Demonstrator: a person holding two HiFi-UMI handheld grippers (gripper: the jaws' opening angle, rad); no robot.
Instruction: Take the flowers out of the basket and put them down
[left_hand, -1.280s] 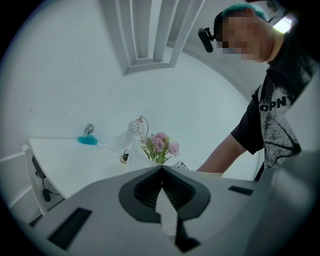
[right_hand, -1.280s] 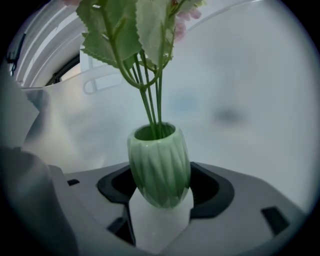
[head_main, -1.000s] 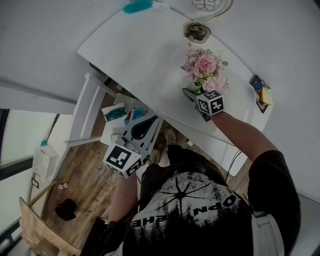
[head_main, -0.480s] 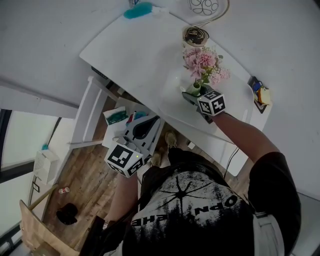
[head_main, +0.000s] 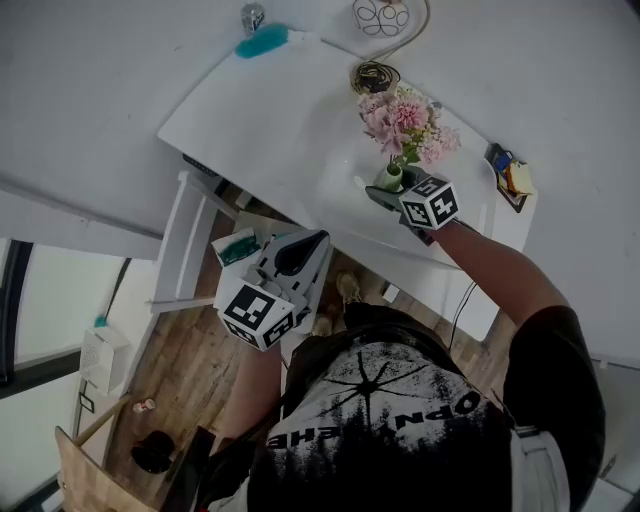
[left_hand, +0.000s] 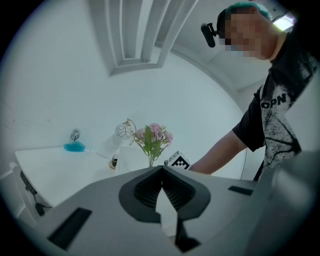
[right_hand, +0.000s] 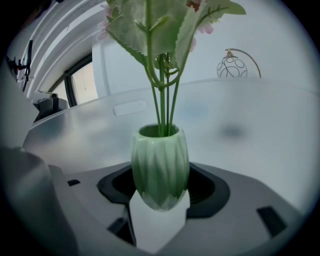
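Note:
Pink flowers (head_main: 405, 122) stand upright in a small ribbed green vase (head_main: 390, 178) over the white table (head_main: 280, 120). My right gripper (head_main: 388, 192) is shut on the vase. In the right gripper view the vase (right_hand: 160, 167) sits between the jaws, with green stems (right_hand: 162, 100) rising out of it. Whether its base touches the table cannot be told. My left gripper (head_main: 303, 246) hangs off the table's near edge over the floor, shut and holding nothing. Its own view shows the closed jaws (left_hand: 161, 172) with the flowers (left_hand: 152, 137) beyond. No basket is in view.
A coiled cable (head_main: 375, 75) and a round wire ornament (head_main: 381, 15) lie just behind the flowers. At the table's far corner is a teal brush (head_main: 262, 40), at its right end a small tray of items (head_main: 508, 175). An open box (head_main: 235, 248) sits below the table.
The right gripper has carried the vase of flowers a little farther back, toward the coiled cable. The left gripper has drifted slightly up, toward the table's edge.

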